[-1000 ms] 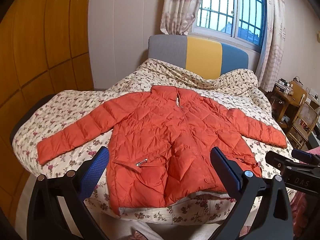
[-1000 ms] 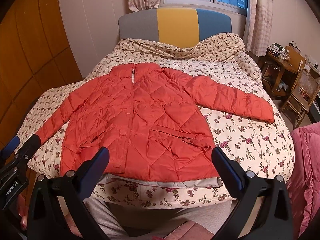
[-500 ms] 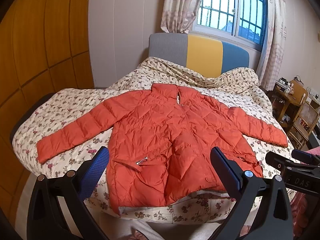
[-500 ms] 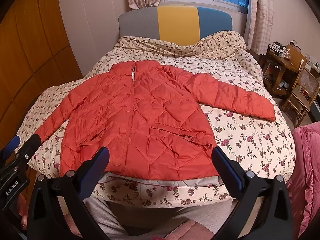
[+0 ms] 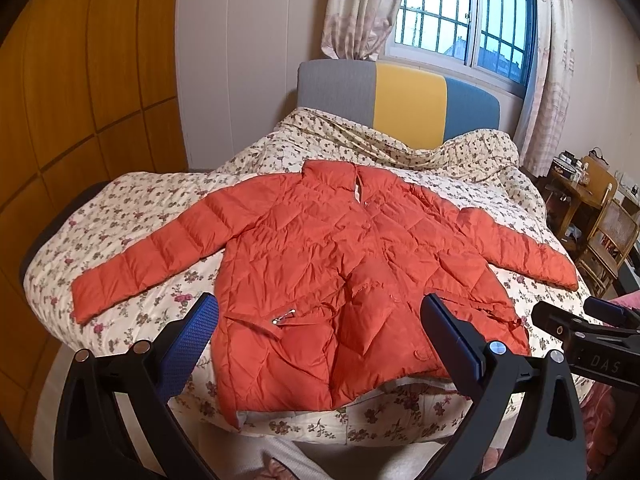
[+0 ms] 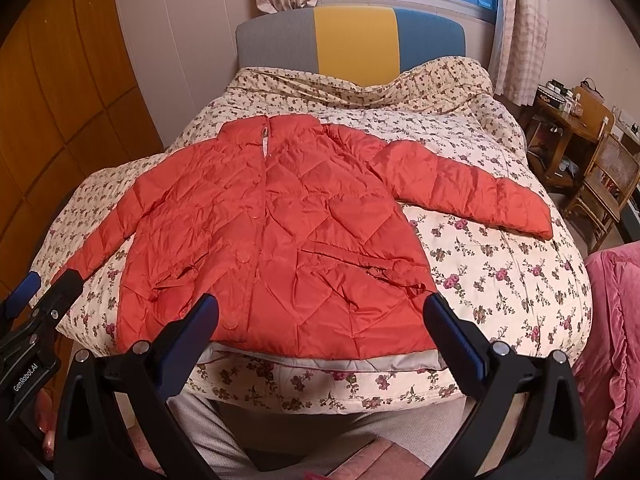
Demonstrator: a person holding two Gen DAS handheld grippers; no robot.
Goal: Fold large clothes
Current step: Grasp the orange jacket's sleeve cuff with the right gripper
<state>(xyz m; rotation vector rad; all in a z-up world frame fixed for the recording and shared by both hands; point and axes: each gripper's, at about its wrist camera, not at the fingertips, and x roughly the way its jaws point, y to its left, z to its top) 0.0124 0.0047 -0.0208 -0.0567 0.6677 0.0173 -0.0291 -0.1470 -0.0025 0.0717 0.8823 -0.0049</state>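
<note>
Left wrist view: orange puffer jacket flat on bed, hem nearest, collar far; both grippers' jaws wide open, empty, short of hem.

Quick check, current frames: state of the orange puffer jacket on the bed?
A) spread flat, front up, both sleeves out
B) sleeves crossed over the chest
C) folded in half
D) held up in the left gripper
A: the orange puffer jacket lies flat on the floral quilt, buttons up, sleeves out to both sides; left gripper and right gripper are open and empty.
</note>
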